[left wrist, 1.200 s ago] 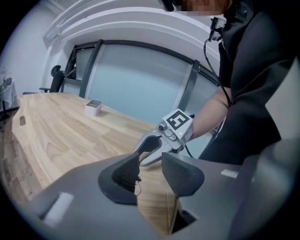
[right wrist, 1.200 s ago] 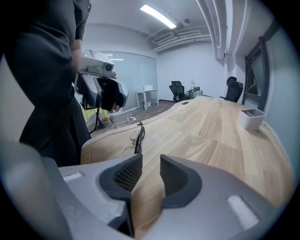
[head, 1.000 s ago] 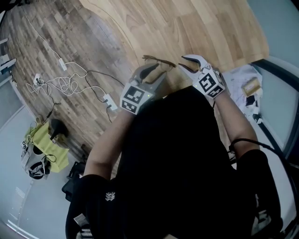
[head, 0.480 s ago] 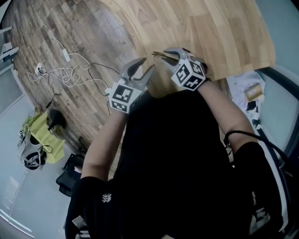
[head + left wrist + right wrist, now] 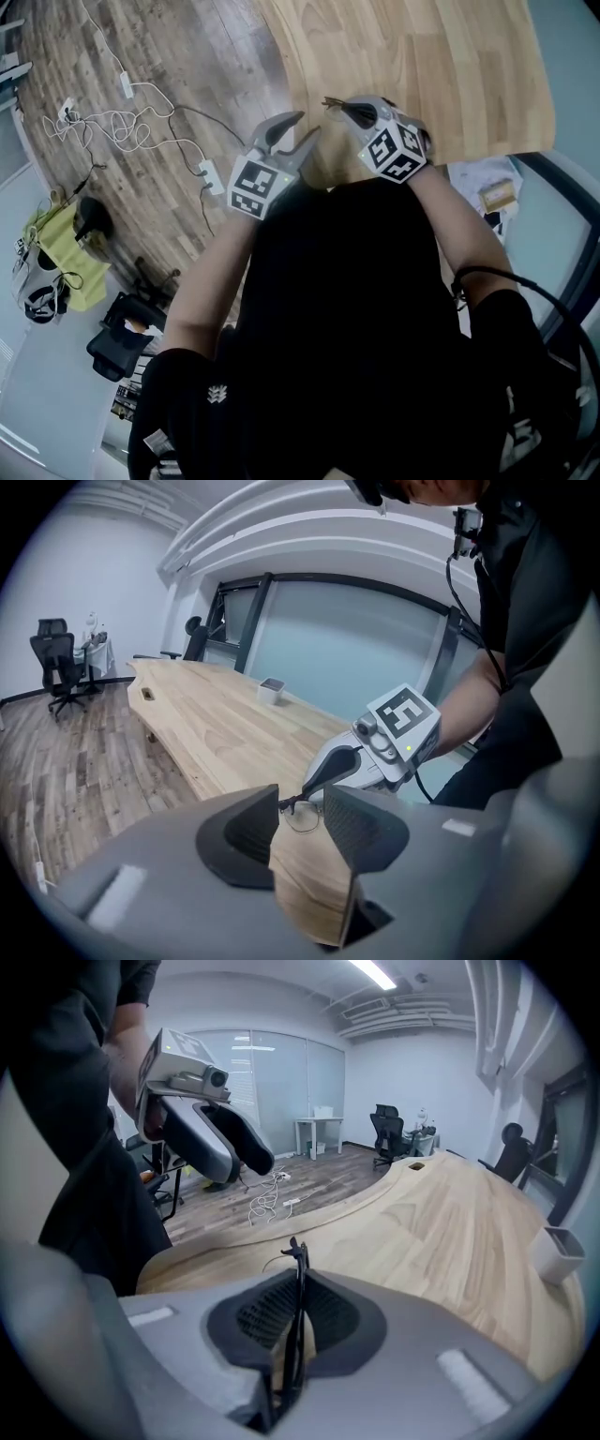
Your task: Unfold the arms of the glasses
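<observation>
We count one pair of glasses [image 5: 302, 814]; the left tongs [image 5: 307, 126] and the right tongs [image 5: 350, 105], two in all; one wooden worktop [image 5: 450, 66]; one small white box [image 5: 272, 689]; one tangle of white cable [image 5: 122, 127] on the floor [image 5: 187, 56].

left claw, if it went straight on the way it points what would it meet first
Most likely the glasses. They show right in the gap of the open left claw, pinched in the right claw, whose jaws have just been closing on them. How near they are is unclear.
</observation>
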Motion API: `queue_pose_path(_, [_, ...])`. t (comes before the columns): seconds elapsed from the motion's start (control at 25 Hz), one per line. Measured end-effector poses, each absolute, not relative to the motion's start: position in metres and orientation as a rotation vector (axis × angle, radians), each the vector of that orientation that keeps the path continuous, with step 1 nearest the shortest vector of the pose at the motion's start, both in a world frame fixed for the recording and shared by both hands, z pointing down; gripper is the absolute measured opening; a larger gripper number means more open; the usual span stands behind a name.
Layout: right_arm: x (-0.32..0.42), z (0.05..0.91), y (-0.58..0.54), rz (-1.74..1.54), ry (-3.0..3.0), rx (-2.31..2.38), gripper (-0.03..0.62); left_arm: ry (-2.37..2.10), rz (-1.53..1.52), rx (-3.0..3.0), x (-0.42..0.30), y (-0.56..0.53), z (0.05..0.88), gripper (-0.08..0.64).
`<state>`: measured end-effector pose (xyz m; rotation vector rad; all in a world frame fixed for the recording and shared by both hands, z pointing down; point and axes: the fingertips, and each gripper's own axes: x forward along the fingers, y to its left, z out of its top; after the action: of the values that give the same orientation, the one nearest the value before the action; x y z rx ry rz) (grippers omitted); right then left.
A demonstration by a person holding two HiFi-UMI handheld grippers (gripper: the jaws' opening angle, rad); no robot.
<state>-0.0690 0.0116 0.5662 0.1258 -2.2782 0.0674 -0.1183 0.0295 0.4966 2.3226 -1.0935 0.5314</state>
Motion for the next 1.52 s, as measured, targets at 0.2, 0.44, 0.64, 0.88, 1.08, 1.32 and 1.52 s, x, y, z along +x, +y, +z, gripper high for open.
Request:
queue_pose_path(0.2, [-0.063, 0.55, 0.016, 0.039, -2.362, 0.139, 0.026, -1.022, 0.541, 2.326, -0.102, 0.031, 0.506, 0.173])
queue_pose_path(0.44, [-0.056, 0.531, 0.021, 0.012, -2.481, 0.136, 0.026, -0.915, 0.547, 2.336, -0.074, 0.03, 0.52, 0.227])
queue_pose_path(0.64, [-0.049, 0.532, 0.025, 0.04, -2.509, 0.148, 0.027, -0.894, 0.534, 2.326, -0.06, 0.03, 0.525, 0.241])
queue_pose_path(0.88, [-0.048, 0.54, 0.027, 0.056, -2.506, 0.143, 0.027, -0.868, 0.526, 2.33, -0.053, 0.031, 0.526, 0.239])
queue_pose_path(1.08, [-0.048, 0.545, 0.024, 0.076, -2.484, 0.152, 0.028, -0.861, 0.502, 2.333, -0.051, 0.027, 0.521, 0.239])
queue_pose_path(1.32, [-0.047, 0.551, 0.021, 0.04, -2.447, 0.142, 0.059, -0.827, 0.494, 2.368, -0.045, 0.028, 0.509, 0.235])
queue_pose_path(1.52, [-0.032, 0.547, 0.028, 0.041, -2.433, 0.14, 0.086, -0.763, 0.502, 2.407, -0.027, 0.034, 0.5, 0.235])
